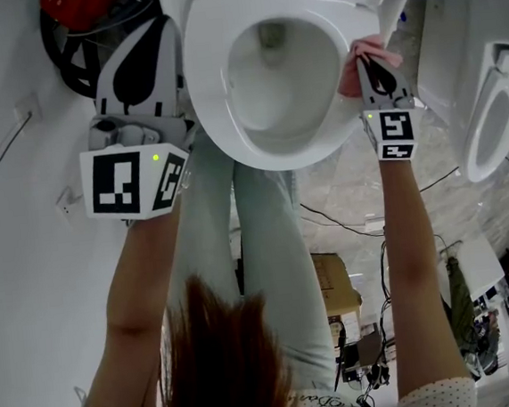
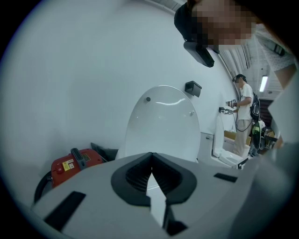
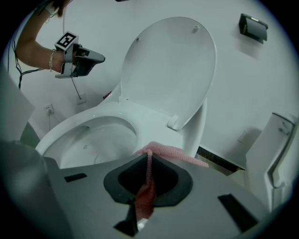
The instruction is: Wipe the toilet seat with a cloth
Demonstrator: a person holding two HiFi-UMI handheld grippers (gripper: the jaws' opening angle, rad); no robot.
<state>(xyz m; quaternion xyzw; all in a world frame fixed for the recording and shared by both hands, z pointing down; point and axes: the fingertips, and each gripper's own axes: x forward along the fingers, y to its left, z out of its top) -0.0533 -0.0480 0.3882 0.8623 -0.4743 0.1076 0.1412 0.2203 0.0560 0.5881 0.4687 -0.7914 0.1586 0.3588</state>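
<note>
Pressing the pink cloth [image 3: 174,151] flat against the toilet seat [image 1: 212,104] at its right rim, where your right tongs [image 3: 148,163] clamp it, sweep slowly along the curve, holding your left tongs [image 2: 150,163], closed together on nothing, clear beside the seat.
</note>
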